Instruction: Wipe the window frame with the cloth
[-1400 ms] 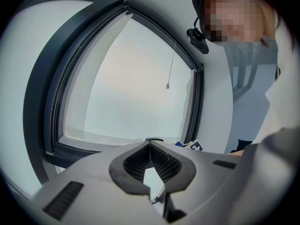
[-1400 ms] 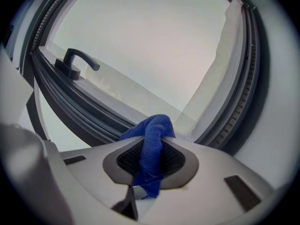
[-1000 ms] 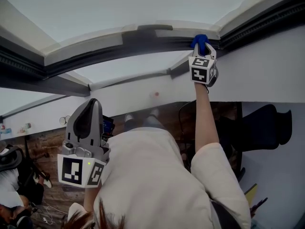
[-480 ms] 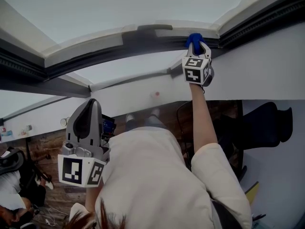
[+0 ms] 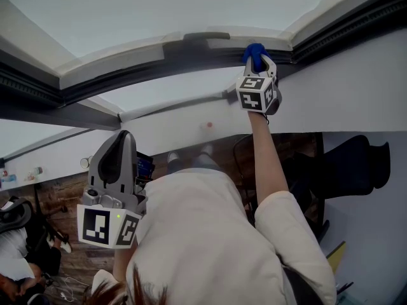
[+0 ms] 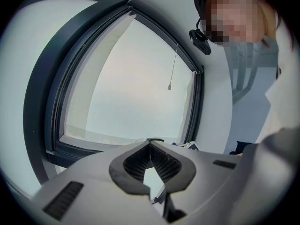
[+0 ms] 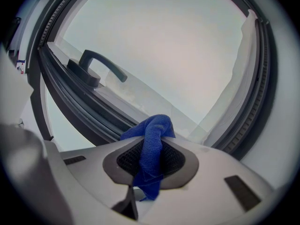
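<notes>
- Room: pale wall [image 5: 356, 88] w/ a big window. Bright glass [image 5: 159, 11] fills the top of the head view, and a dark window frame [image 5: 127, 75] curves across the upper half.
- The right claw [image 5: 259, 61] is upper centre-right in the head view, w/ the arm [image 5: 270, 164] stretched straight up to it, prob. because the frame sits high.
- Its jaws are clamped on a blue cloth [image 5: 254, 50]. In the right gripper view the cloth bunches out past the tips at centre frame, so fabric, not plastic, meets the frame.
- The cloth is at the frame's dark channel, lower right of the handle [image 7: 96, 65] in the right gripper view. It looks to be touching, but the contact pt itself isn't clear.
- The left claw [image 5: 119, 146] is lower left in the head view, held low by the chest and well apart from the window. Its jaws are closed together w/ nothing between them. It looks idle, likely kept out of the way.
- Judgement: the wipe along the frame is under way, and there's more frame to either side.
</notes>
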The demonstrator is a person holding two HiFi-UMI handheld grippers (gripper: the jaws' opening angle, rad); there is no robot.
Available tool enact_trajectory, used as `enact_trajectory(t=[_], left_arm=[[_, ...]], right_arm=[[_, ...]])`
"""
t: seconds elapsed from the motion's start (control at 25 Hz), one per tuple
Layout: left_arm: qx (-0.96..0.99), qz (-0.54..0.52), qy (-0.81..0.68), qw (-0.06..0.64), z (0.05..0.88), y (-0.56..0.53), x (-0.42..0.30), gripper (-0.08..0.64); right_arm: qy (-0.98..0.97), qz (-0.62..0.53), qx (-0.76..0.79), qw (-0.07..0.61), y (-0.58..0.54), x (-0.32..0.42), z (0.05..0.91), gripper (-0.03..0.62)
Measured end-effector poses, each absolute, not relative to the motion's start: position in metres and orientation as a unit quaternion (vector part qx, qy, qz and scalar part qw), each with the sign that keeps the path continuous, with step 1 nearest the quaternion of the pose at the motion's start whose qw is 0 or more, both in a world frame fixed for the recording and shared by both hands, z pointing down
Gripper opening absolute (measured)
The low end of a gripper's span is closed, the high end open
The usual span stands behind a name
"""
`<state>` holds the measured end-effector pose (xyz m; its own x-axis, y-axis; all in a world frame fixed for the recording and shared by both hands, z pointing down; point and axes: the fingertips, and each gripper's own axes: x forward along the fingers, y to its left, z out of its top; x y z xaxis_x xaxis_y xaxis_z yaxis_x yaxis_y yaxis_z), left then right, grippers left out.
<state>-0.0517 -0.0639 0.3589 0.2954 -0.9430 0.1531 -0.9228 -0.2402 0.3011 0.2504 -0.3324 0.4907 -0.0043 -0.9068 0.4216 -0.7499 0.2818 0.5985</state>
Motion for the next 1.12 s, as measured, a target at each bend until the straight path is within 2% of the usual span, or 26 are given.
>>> enact_trajectory(t=[1.12], left_arm=[[0.784,-0.028,-0.597,0.167,0.359,-0.055,-0.049,0.009]], right_arm=[[-0.728,-0.127,0.558,0.377,-0.317,0.202,0.493,0.067]])
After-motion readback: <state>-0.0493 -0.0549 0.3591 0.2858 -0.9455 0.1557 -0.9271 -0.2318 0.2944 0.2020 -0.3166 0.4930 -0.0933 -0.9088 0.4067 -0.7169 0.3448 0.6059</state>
